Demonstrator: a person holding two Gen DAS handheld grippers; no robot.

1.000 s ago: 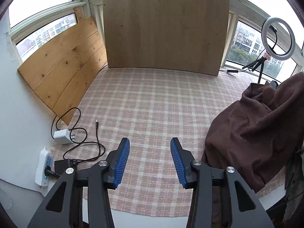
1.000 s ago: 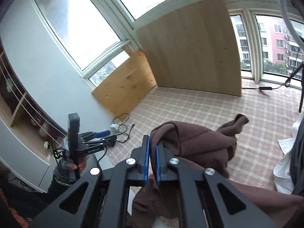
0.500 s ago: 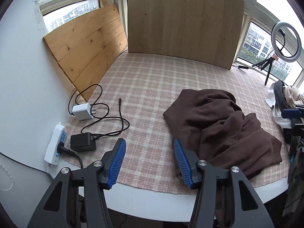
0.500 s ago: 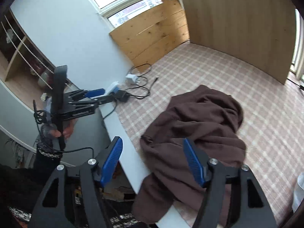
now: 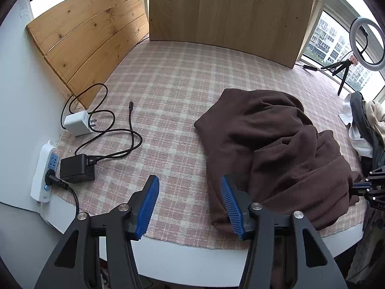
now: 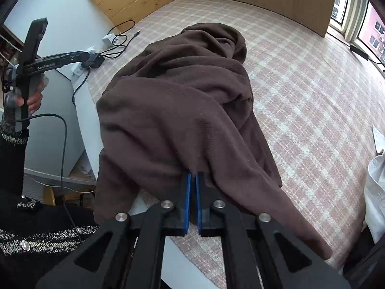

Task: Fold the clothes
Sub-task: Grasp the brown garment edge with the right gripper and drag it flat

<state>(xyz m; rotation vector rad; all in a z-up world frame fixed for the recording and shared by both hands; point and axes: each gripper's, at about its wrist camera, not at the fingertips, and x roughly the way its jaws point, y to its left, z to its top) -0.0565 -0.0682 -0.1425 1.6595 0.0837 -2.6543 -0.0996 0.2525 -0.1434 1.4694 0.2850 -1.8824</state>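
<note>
A brown garment [image 5: 276, 144] is seen in a crumpled heap on the checked cloth [image 5: 173, 91], near the front edge of the table [image 5: 182, 260], with part of it hanging over that edge in the right wrist view. The right gripper [image 6: 193, 180] is closed tight on the near hem of the garment [image 6: 173, 101], and the tips of its blue pads are hidden under the brown folds. The left gripper [image 5: 190, 204] is held wide open above the table's front edge, with nothing between its pads; its right pad [image 5: 231, 207] is just beside the garment's left side (touching or not cannot be told).

To the left on the cloth, a white charger [image 5: 78, 123], a black cable [image 5: 130, 130] and a black adapter [image 5: 77, 167] are laid well apart from the garment. A white power strip [image 5: 45, 171] is set at the cloth's left edge. Wood boards [image 5: 221, 12] are leaned up at the back and the left. A ring light [image 5: 367, 41] is stood at the far right, and a pile of other clothes [image 5: 365, 125] is seen at the right edge.
</note>
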